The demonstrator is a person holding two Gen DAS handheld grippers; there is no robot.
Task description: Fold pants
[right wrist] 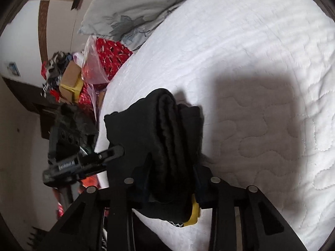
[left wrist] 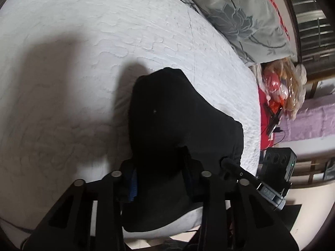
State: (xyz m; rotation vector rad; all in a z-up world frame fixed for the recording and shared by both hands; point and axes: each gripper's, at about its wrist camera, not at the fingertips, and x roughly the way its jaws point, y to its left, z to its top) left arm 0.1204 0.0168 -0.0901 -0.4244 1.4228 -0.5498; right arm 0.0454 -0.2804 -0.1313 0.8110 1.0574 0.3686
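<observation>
A white quilted bed [left wrist: 83,52] fills both views, with a grey floral pillow [left wrist: 240,16] at its far end and clutter off the near side edge. The black pants [left wrist: 173,115] are already bundled into a thick folded stack, held just above or on the quilt near that edge. The left claw [left wrist: 161,179] pinches one end of the bundle between its fingers; the right claw [right wrist: 171,179] pinches the other end, where several rolled layers [right wrist: 173,125] show. The bundle's long axis runs straight ahead from each claw, so both hands are equally on it, and each claw appears close beside the other. Ahead of both claws the quilt lies open; the bed edge sits just beside them, so setting down further inward looks safer.
</observation>
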